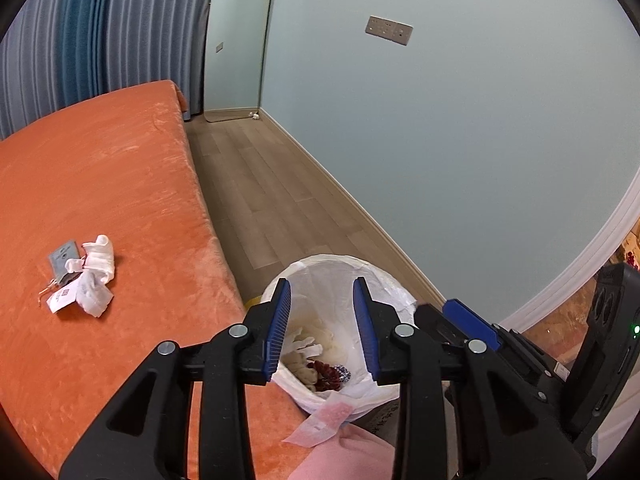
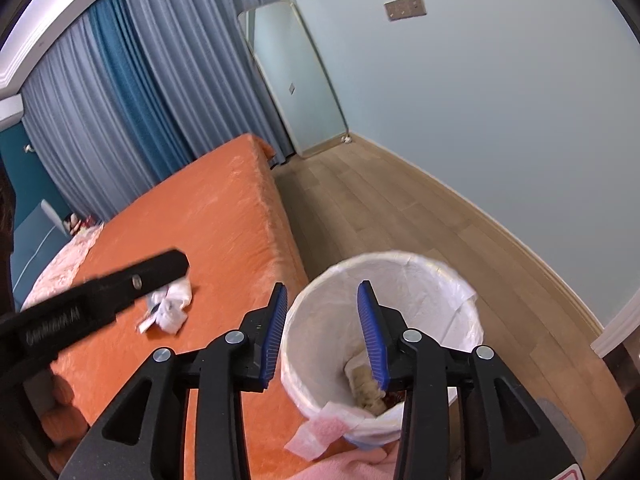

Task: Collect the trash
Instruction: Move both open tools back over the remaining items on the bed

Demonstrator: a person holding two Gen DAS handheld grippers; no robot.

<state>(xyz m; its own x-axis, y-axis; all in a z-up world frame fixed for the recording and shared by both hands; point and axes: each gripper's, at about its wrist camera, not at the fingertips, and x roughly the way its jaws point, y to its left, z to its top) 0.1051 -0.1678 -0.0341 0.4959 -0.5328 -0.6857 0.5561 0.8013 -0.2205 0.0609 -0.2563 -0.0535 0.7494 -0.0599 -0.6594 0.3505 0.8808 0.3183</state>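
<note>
I hold both of my tools over the trash bin [image 1: 340, 276], which stands on the wood floor [image 1: 256, 184] right against the side of the orange bed [image 1: 100, 168]. My left gripper [image 1: 322, 328] hangs above the bin's mouth with its jaws apart and nothing between the blue pads; through the gap I see the white liner and, at the bottom of the bin, crumpled tissue, a beige lump and something dark red. My right gripper [image 2: 322, 332] is also above the bin, nearer its bed-side rim, jaws apart and empty. A pink and white wrapper [image 1: 320, 424] hangs over the bin's near rim, half outside, touching the liner. The rest of the trash, a pile of tissues and paper tags [image 1: 86, 276], lies on the bed, well apart from the bin and further from it than either of my tools. Beyond the bin the floor runs to a pale blue wall [image 1: 460, 140]; a standing mirror [image 1: 236, 40] leans in the far corner, beside the blue curtains [image 1: 100, 28] behind the bed
</note>
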